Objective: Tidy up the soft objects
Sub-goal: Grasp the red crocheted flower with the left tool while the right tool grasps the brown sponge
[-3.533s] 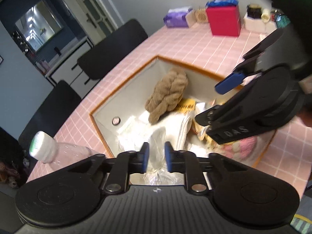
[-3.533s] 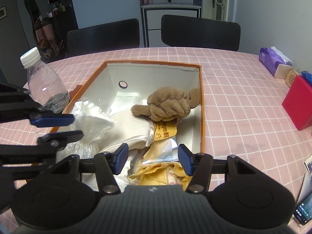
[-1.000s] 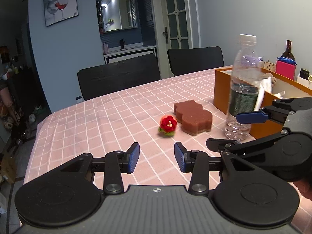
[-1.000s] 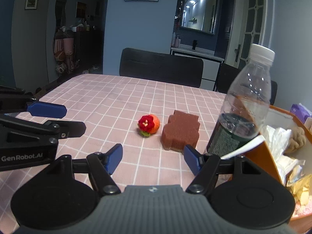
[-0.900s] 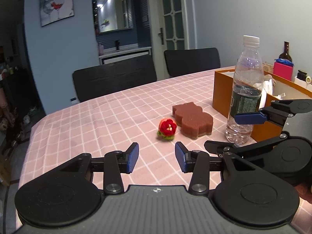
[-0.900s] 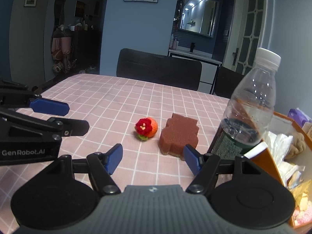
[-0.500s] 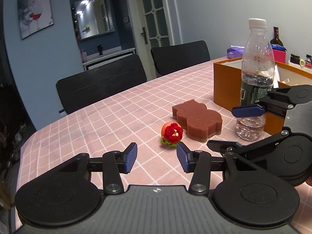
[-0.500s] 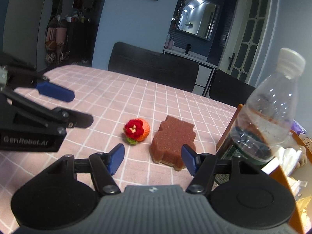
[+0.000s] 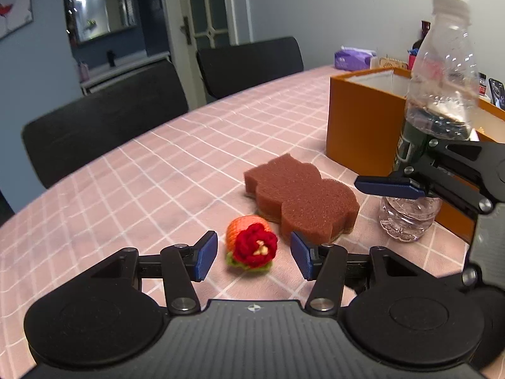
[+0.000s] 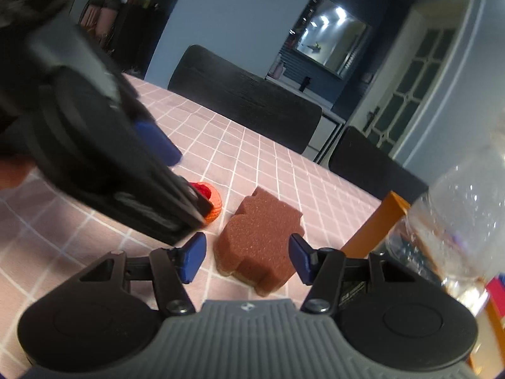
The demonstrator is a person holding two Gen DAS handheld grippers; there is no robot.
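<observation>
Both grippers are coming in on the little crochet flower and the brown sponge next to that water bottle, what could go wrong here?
The water bottle stands close beside the sponge and the right gripper, whose jaws are closing with nothing pressed yet; a sideways nudge could tip it. The left gripper, jaws opening around the crochet flower, works right beside the right one, so the two could collide. The small round flower might roll away from the pads.

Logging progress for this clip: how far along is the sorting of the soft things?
Partly done: the orange box stands beside a water bottle, its contents hidden here. In hand: nothing gripped yet. The left gripper is opening around the knitted flower ball; the right gripper is closing around the brown sponge, pads not pressing. Left: grasp both, still on the tablecloth, and box them.
</observation>
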